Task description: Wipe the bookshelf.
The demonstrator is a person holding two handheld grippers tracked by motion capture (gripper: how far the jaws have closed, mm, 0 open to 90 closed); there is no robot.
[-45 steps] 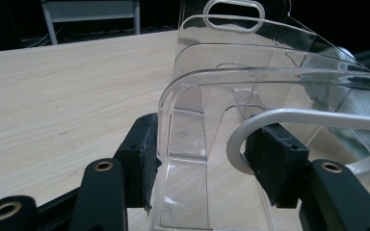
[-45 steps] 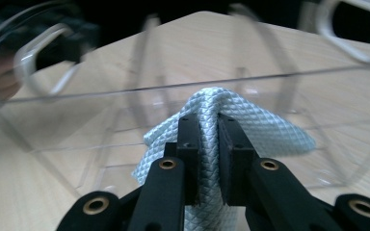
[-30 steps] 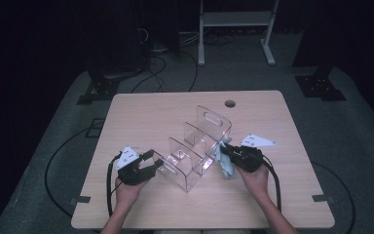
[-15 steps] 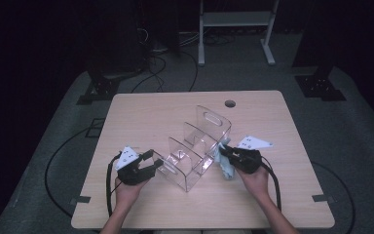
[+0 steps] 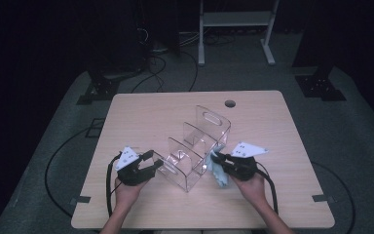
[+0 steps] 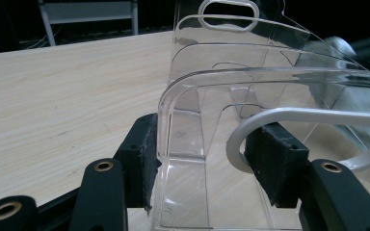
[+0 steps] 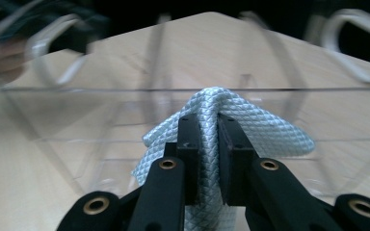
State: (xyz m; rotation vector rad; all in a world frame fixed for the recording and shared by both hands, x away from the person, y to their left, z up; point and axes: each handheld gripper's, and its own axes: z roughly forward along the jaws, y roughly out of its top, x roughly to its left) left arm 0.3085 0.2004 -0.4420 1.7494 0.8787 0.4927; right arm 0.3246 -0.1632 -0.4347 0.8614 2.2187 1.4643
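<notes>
- Rack (image 5: 195,153): clear plastic, several upright dividers, standing on the table (image 5: 141,112) near its front edge.
- Left gripper (image 5: 148,163): jaws pressed on the rack's near end wall, one pad either side, steadying it.
- Right gripper (image 5: 217,163): jaws pinched tight on a pale blue cloth (image 7: 231,120).
- Cloth: held against the rack's right outer wall.
- Progress: wiping looks under way at the right side; how much is cleaned cannot be told.
</notes>
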